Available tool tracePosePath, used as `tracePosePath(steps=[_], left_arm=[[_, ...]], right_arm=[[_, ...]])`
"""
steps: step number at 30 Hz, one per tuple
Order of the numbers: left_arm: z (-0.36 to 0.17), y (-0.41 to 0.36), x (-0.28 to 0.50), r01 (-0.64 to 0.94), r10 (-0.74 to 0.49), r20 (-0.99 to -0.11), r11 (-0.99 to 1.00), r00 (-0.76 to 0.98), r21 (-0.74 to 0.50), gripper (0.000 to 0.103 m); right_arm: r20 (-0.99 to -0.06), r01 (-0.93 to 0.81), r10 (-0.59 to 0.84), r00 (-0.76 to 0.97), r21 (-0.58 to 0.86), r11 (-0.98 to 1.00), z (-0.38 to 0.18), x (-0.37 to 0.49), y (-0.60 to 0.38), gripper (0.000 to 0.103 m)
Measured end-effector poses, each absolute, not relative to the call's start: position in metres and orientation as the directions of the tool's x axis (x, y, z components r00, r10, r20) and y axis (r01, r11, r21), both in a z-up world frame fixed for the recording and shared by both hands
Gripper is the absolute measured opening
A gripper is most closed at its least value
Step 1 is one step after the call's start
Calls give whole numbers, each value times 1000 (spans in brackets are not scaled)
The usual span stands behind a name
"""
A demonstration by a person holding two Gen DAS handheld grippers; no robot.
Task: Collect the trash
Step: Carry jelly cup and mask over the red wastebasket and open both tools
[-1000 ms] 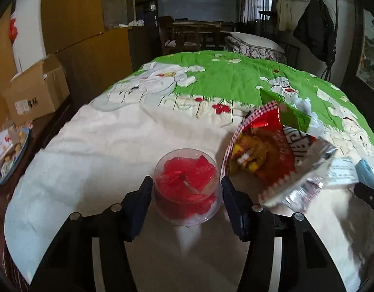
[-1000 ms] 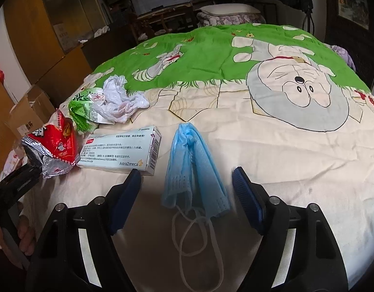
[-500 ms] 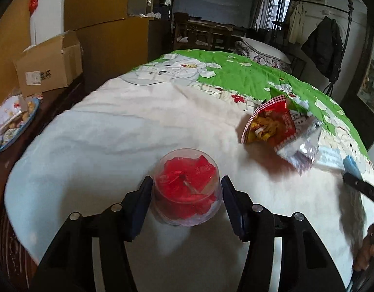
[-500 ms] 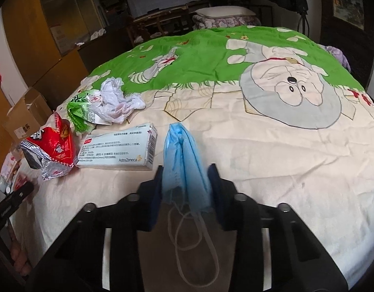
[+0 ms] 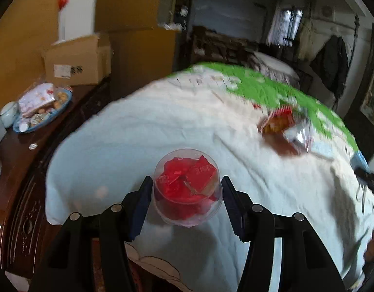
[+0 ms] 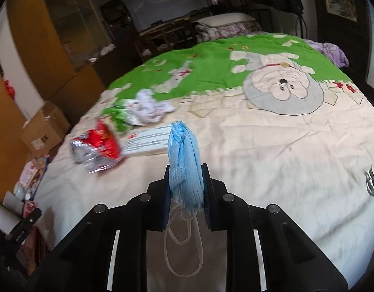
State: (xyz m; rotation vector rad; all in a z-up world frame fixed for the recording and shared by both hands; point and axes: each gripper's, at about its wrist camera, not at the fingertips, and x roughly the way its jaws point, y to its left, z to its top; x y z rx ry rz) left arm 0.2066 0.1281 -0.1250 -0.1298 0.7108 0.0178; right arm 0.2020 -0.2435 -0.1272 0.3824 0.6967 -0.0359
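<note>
My left gripper (image 5: 187, 189) is shut on a clear plastic cup (image 5: 187, 187) stuffed with red wrappers and holds it above the bed's near left corner. My right gripper (image 6: 185, 182) is shut on a blue face mask (image 6: 184, 155), lifted off the sheet, with its white ear loops (image 6: 182, 238) hanging below. A red and silver snack bag (image 6: 96, 146) lies on the sheet to the left; it also shows in the left wrist view (image 5: 281, 124). A white medicine box (image 6: 148, 141), a green wrapper (image 6: 118, 116) and a crumpled white plastic bag (image 6: 150, 107) lie beyond it.
The bed has a cream and green cartoon sheet (image 6: 272, 133). A dark wooden side table (image 5: 14, 165) to the left carries a blue plate of snacks (image 5: 41, 112) and a cardboard box (image 5: 75, 60). Wooden cabinets stand behind.
My right gripper closed on the blue mask and lifted it off the sheet. My left gripper pulled back and left with the cup, away from the snack bag.
</note>
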Motion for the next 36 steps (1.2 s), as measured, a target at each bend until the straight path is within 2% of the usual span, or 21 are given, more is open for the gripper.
tracePosePath(steps=[10,15,18,22,30,36], left_arm=[[-59,130,170,-65,-26,-552,987,833,-144,57],[-48,136,137,-120,48,-547,988,836,-98,57],[-63,159,103,-202,148,-571,979,808,-32,57],[-90,204,70,-301,203,-631,952,748,-50,57],[-117,262,53,-406,203,-726,906,657,-114,57],[-140,281,60,-469,213,-797,878,565,-98,59]], right_arm=[[-542,6,187,820,334,943,-89,150,-200,23],[-511,-96,288,810,369,925,-83,136,-179,23],[-514,-174,359,779,373,911,-86,135,-155,23],[-548,-272,454,702,383,883,-95,137,-112,23],[-617,-442,540,573,322,837,-100,135,-9,23],[-658,-557,582,478,286,780,-102,137,50,23]])
